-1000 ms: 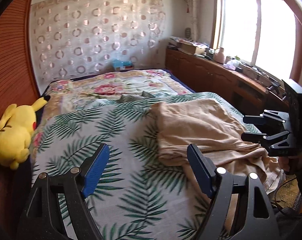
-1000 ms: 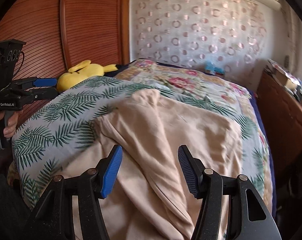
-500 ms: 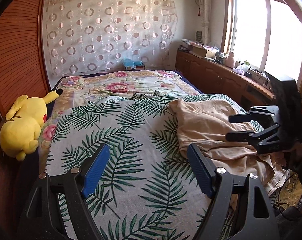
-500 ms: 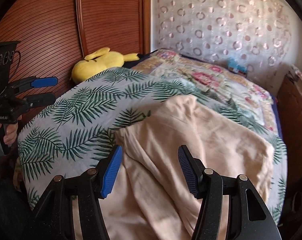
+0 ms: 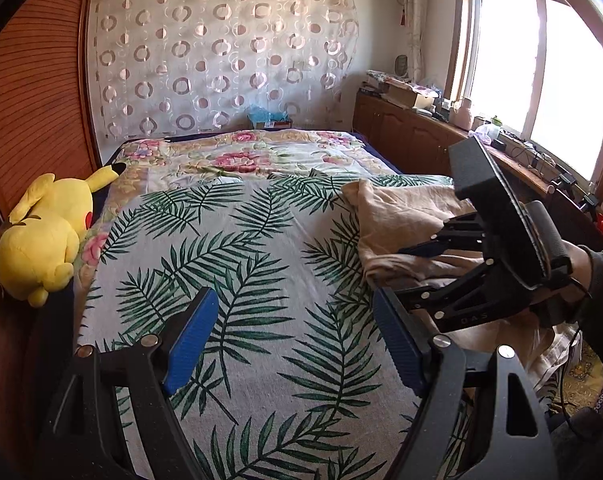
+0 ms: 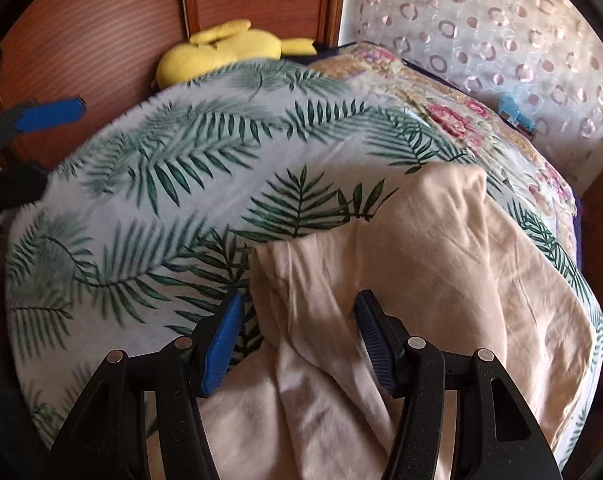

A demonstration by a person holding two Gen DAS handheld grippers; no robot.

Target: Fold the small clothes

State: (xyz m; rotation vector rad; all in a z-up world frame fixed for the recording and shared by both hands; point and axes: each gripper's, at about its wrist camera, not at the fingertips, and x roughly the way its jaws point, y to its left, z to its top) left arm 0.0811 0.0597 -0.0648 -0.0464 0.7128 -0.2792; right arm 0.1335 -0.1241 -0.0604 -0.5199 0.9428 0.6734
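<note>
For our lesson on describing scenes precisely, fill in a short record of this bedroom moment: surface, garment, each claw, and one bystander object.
surface: bed with palm-leaf sheet
garment: beige cloth, rumpled, unfolded, lying at the sheet's edge
left claw: open, over bare sheet, nothing between its jaws
right claw: open, over the beige cloth, a ridge of it between the pads, not pinched
bystander: yellow plush toy by the wooden wall panel

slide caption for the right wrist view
Right gripper open over a crumpled beige garment on a leaf-print bedspread.
</note>
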